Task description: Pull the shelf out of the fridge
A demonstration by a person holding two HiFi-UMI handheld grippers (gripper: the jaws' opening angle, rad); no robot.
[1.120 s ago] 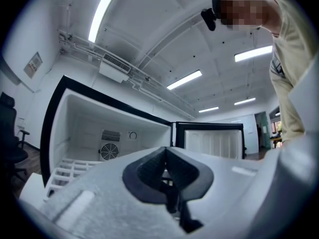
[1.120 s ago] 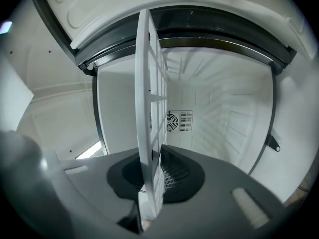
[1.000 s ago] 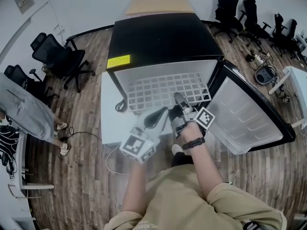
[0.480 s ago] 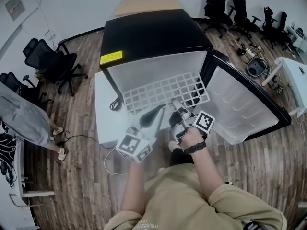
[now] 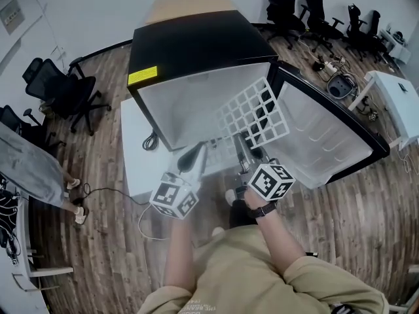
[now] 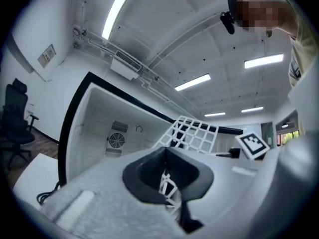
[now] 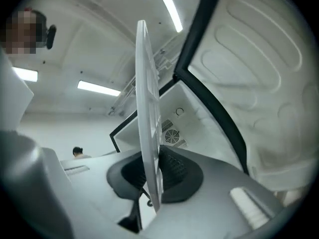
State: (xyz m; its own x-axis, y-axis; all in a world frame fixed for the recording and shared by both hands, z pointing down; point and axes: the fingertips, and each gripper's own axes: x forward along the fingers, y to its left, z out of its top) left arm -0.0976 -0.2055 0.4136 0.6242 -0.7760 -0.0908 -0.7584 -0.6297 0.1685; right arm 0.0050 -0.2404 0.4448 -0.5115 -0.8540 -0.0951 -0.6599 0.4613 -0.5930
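Shelf (image 5: 254,112), lower edge blurred, stands clenched edge-on in right tool (image 7: 149,169); left tool (image 6: 167,156) closed.

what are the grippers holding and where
The shelf: the right gripper clamps its near edge, and the left gripper looks shut on a wire at that same edge.

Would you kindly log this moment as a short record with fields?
fridge: black, door swung open
shelf: white wire grid, tilted up at the fridge's opening
right gripper: shut on the shelf's edge
left gripper: jaws together by the shelf; grip unclear
bystander: standing at far left
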